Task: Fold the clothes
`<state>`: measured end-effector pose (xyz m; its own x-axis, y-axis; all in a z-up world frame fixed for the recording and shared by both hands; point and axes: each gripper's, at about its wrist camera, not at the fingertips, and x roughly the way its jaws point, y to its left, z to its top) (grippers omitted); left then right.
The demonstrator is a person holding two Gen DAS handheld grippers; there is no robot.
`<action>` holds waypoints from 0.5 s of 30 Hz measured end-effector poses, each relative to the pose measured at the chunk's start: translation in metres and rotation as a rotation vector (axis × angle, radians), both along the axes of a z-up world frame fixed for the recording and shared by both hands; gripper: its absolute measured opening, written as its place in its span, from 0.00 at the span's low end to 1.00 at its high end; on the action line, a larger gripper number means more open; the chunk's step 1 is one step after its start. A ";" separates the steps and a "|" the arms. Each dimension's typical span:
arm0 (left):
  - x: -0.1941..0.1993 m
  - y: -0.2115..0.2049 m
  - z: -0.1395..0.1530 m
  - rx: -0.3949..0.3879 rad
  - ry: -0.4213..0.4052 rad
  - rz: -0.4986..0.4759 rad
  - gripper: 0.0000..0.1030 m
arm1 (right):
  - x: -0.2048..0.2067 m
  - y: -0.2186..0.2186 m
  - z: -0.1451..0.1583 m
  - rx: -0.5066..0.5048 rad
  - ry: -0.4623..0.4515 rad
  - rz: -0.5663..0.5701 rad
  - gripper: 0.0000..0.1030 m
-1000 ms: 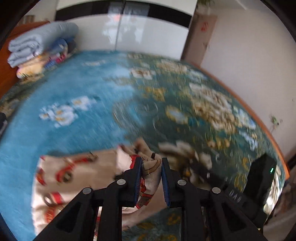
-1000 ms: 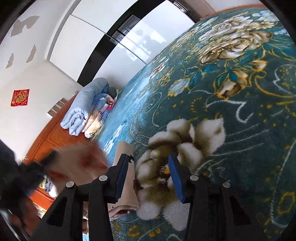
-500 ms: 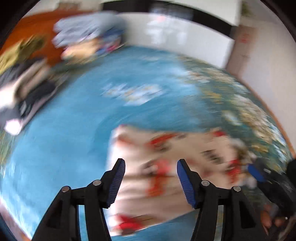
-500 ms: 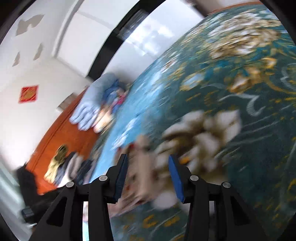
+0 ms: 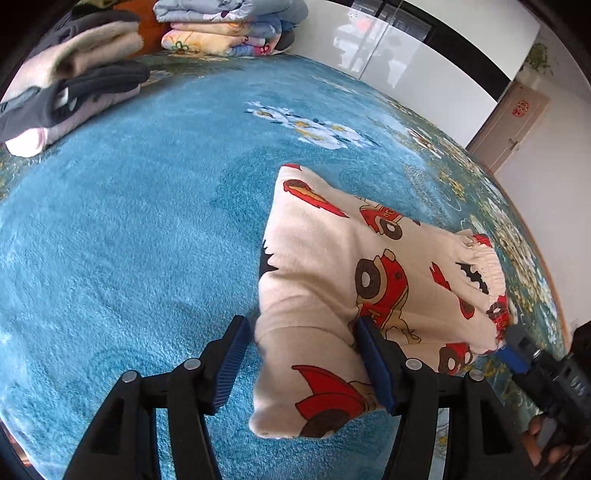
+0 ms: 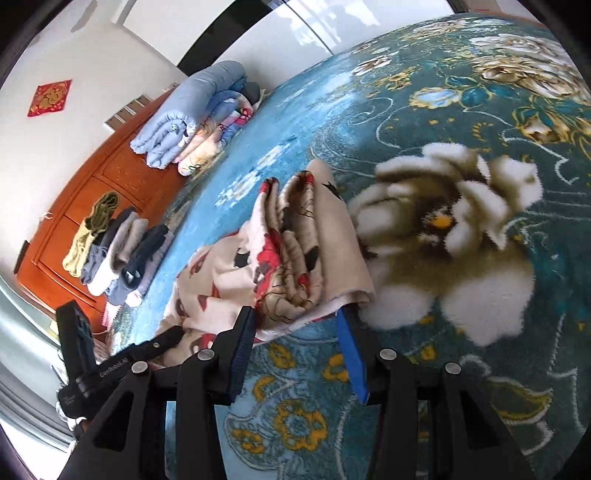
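A cream child's garment with red car prints [image 5: 343, 280] lies folded on the blue floral blanket [image 5: 129, 229]. My left gripper [image 5: 303, 354] is open, its jaws either side of the garment's near cuff end. My right gripper [image 6: 295, 343] is open at the garment's elastic waistband end [image 6: 295, 254], and it shows in the left wrist view [image 5: 517, 350] at the right edge. The left gripper shows in the right wrist view [image 6: 110, 362] at the lower left.
A pile of folded clothes [image 5: 70, 81] sits at the far left, also in the right wrist view [image 6: 118, 251]. Rolled quilts [image 5: 229, 22] are stacked at the head of the bed [image 6: 192, 122]. A wooden headboard [image 6: 92, 192] and white walls lie beyond.
My left gripper let go of the garment, opened and swung to its other end. My right gripper stayed open and came up to the waistband end. The garment now lies folded.
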<state>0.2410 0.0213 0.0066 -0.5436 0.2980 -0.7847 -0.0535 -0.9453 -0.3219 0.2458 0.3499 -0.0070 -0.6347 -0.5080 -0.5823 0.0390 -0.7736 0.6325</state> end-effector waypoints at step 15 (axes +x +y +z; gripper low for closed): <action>0.000 -0.008 -0.003 0.050 -0.014 0.004 0.63 | 0.000 -0.022 0.030 0.053 0.031 -0.016 0.39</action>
